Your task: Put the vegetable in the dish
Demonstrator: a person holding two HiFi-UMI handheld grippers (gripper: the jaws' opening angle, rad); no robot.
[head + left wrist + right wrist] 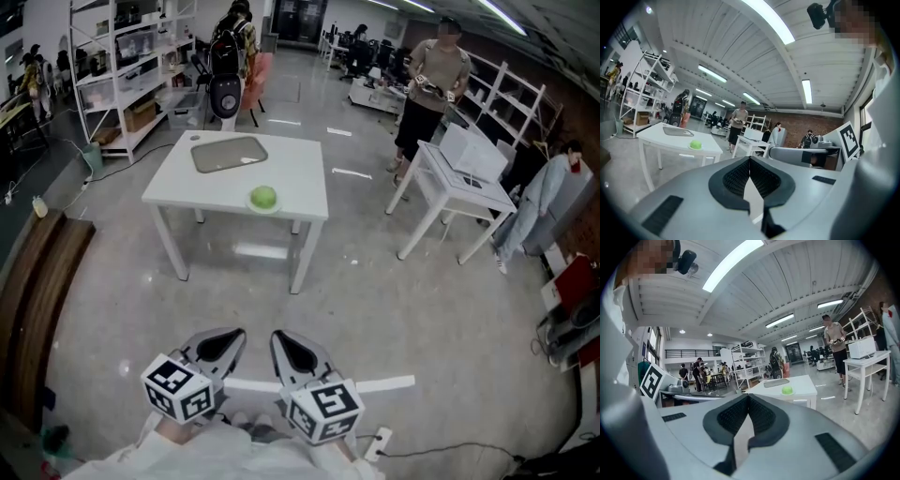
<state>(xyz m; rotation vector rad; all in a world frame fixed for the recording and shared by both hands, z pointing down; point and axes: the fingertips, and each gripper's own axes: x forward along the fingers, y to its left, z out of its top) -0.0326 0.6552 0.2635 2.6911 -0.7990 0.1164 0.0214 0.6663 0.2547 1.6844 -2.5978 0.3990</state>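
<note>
At the far left, a white shelf rack (122, 66) is seen by the wall. Low down, close to the person, the left gripper (228, 343) is held over the grey floor. Its two jaws are pressed together, and nothing is caught between them. A cube with black and white squares is fixed on its back end.

Farther away, a white table (300, 178) is seen in the middle of the room. A flat grey dish (229, 153) is laid on the left part of its top. To the right of the dish, near the front edge of the table, the round green vegetable (263, 197) is seen. The vegetable is outside the dish, and a gap is left between them. The vegetable is well apart from both grippers, with bare floor in between, and it is not touched by any jaw. In the left gripper view it is seen far off, up and to the left of the jaw tips. In the right gripper view it is seen far off, up and to the right of the jaw tips.

Just beside the left gripper, the right gripper (289, 347) is held at about the same height. Its jaws are closed too, and nothing is gripped. Both grippers are pointed toward the table.

Farther right, a smaller white table (445, 192) is seen with a white box (473, 155) on it. Behind it, a standing person (427, 89) in a light top is seen.
</note>
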